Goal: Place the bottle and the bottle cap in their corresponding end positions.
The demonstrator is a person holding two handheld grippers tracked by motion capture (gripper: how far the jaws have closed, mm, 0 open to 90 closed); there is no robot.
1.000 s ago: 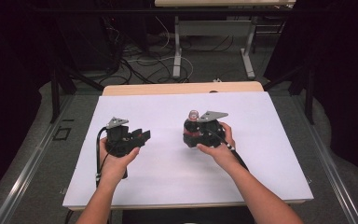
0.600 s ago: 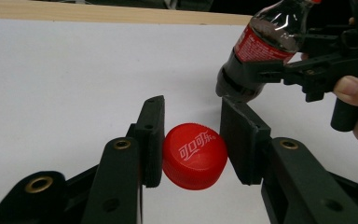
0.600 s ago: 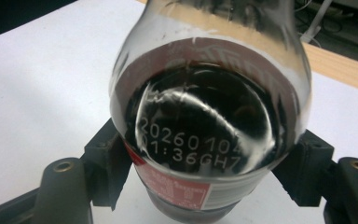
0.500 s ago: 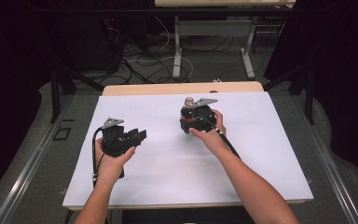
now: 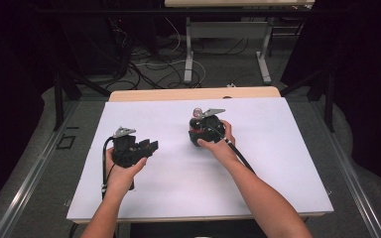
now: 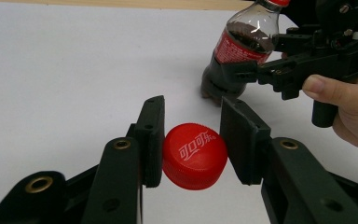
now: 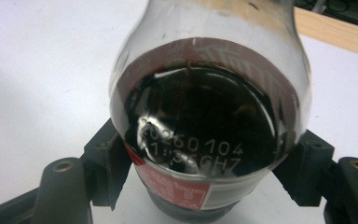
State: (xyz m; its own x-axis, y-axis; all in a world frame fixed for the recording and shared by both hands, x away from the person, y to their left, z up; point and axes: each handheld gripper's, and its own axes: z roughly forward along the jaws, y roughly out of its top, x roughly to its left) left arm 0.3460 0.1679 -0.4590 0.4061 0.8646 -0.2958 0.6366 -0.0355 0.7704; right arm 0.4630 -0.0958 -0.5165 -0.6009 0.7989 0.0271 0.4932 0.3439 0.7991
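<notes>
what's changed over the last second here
The right gripper, shut on the cola bottle, carried it a little toward the far edge of the table and toward the person's left, and set it lower. The left gripper stayed about where it was, jaws shut on the red cap. Nothing was picked up or let go.

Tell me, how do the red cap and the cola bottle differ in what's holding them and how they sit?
The red cap is small and opaque, pinched in the left gripper above the white table; the cola bottle is taller, clear and part full of dark drink, clamped around its body by the right gripper. The cap is off the bottle, which stands slightly tilted on the table. Both carry red branding.
</notes>
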